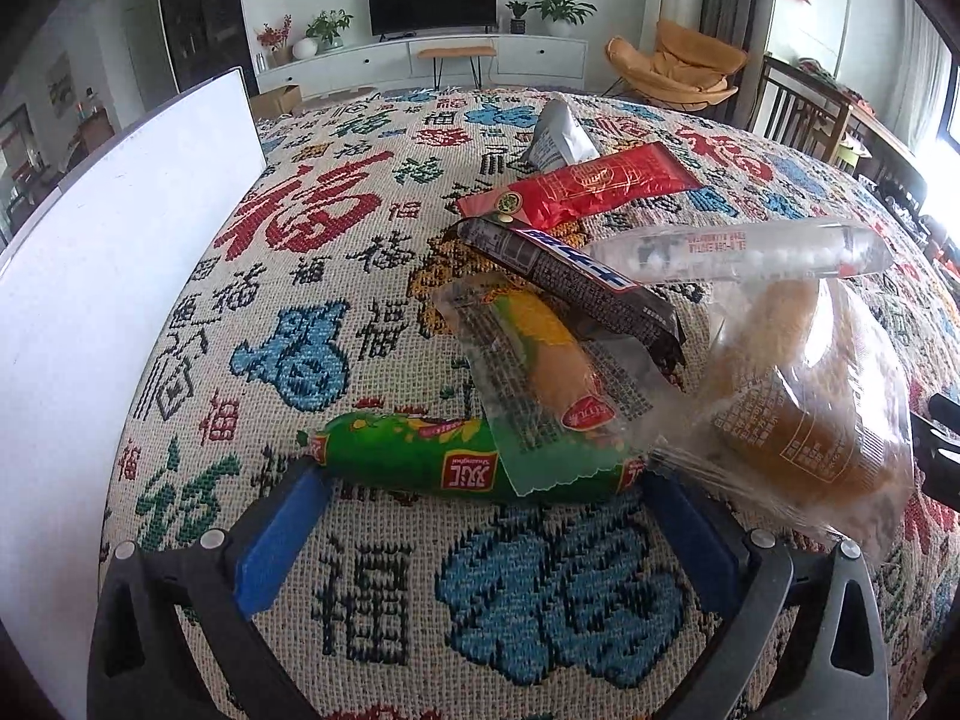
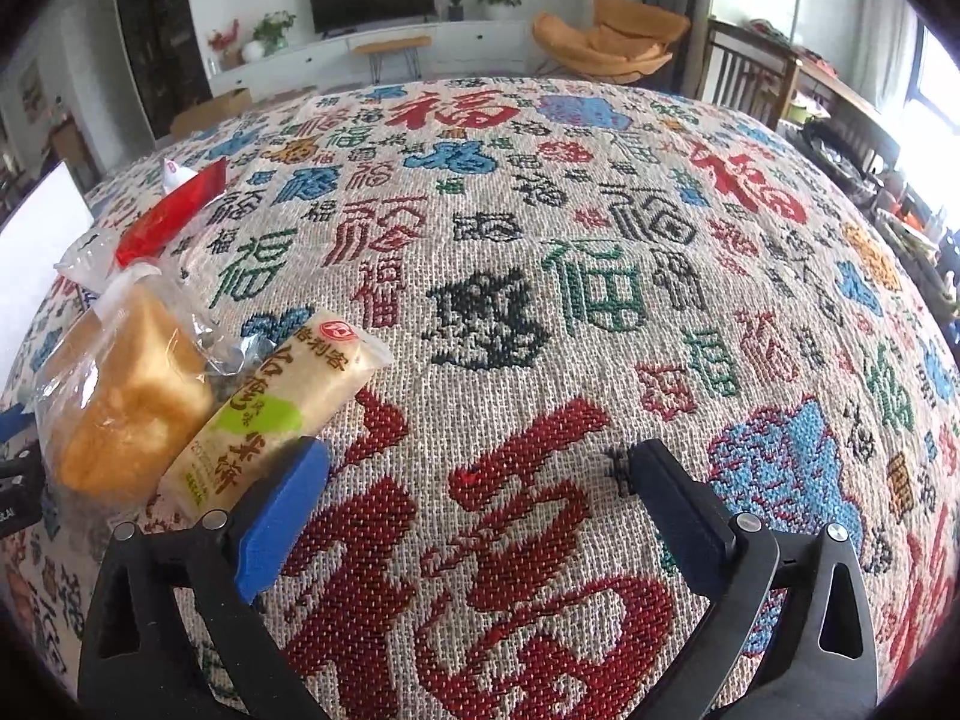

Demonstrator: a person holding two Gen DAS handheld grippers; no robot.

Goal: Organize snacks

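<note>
**Left wrist view: snack pile unsorted, both grippers empty**

Left wrist view shows the snacks heaped in the centre and right of the frame on the patterned tablecloth [image 1: 336,276]: a green sausage [image 1: 420,462] lowest, a clear-wrapped roll [image 1: 540,360] lying over it, a dark chocolate bar [image 1: 576,282] across that, a red packet [image 1: 582,186] and a grey packet [image 1: 558,138] further up, a clear tube of white candies [image 1: 738,249] and a bagged bread [image 1: 804,396] at right. Nothing looks sorted yet; I judge the task barely begun. The left gripper [image 1: 486,492] has its jaws spread wide, the sausage just ahead of the fingertips, nothing pinched.

In the right wrist view the right gripper [image 2: 474,468] is also spread wide over bare cloth, empty. A rice cracker pack [image 2: 276,402] touches its left finger, beside the bread.

A white board [image 1: 108,276] stands along the left of the left wrist view, limiting room there. The centre and right of the right wrist view are open cloth, good for laying items out.
</note>
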